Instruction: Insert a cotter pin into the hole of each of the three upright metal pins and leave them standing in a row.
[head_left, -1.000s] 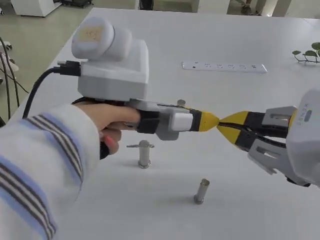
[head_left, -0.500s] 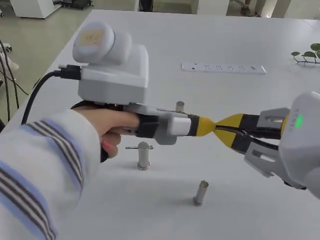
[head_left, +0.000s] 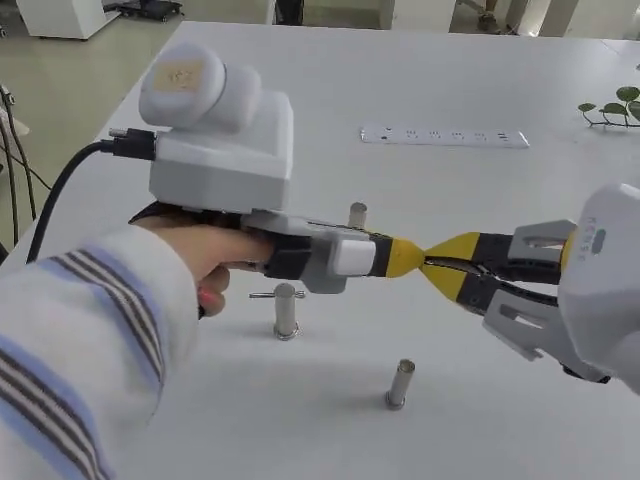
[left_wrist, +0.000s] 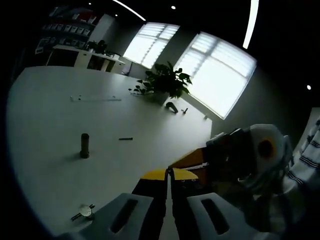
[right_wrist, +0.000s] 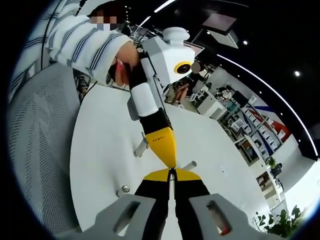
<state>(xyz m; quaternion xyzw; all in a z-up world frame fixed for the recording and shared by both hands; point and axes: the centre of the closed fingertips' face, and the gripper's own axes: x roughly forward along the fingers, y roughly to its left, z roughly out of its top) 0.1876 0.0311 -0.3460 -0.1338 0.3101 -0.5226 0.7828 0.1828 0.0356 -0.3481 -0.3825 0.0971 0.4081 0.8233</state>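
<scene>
Three upright metal pins stand on the white table (head_left: 480, 200). The left pin (head_left: 286, 312) has a cotter pin (head_left: 262, 294) through its top. A second pin (head_left: 400, 383) stands bare in front, and a third pin (head_left: 357, 214) peeks out behind my left gripper. My left gripper (head_left: 412, 258) comes in from the left and my right gripper (head_left: 440, 266) from the right. Both are shut, and their yellow tips touch above the table. Anything thin pinched there is too small to see. A loose cotter pin (left_wrist: 125, 138) lies flat beyond a pin (left_wrist: 84, 145).
A white power strip (head_left: 445, 135) lies at the back of the table, and a leafy sprig (head_left: 615, 108) at the far right. The table's left edge (head_left: 75, 165) drops to the floor. A black cable (head_left: 60, 195) trails from my left gripper.
The two grippers stay tip to tip, and their meeting point has drifted slightly left and down. The pins have not moved.
</scene>
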